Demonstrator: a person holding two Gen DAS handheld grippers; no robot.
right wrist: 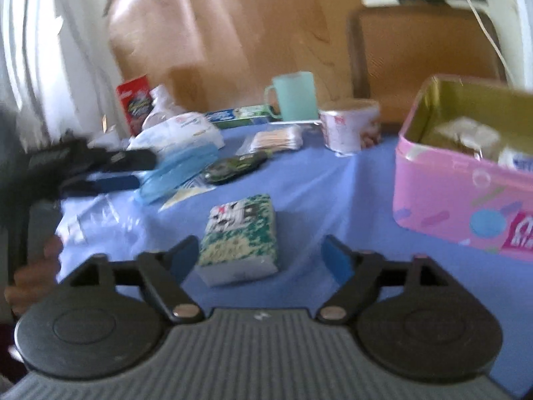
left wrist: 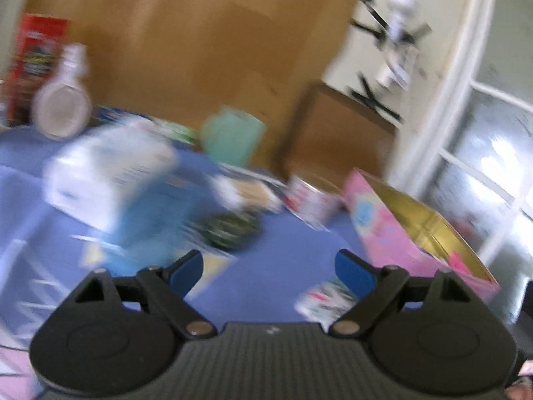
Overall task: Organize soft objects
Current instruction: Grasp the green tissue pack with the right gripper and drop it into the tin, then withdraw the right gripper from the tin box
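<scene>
Daylight floods in from the window (left wrist: 483, 173), which sits to the right of the left gripper (left wrist: 269, 268) and blows out to white glare in its panes. The left wrist view is heavily motion-smeared: everything ahead of the fingertips streaks sideways, and only the gripper body itself stays crisp. The right wrist view is softer than sharp but steadier; the tissue pack (right wrist: 238, 238) just ahead of the right gripper (right wrist: 261, 256) is readable, casting a faint shadow on the blue tablecloth (right wrist: 333, 200). Glare washes the cardboard (right wrist: 160, 30) far ahead to the left. Fisheye bending curves the edges, and dark corners vignette both frames.
</scene>
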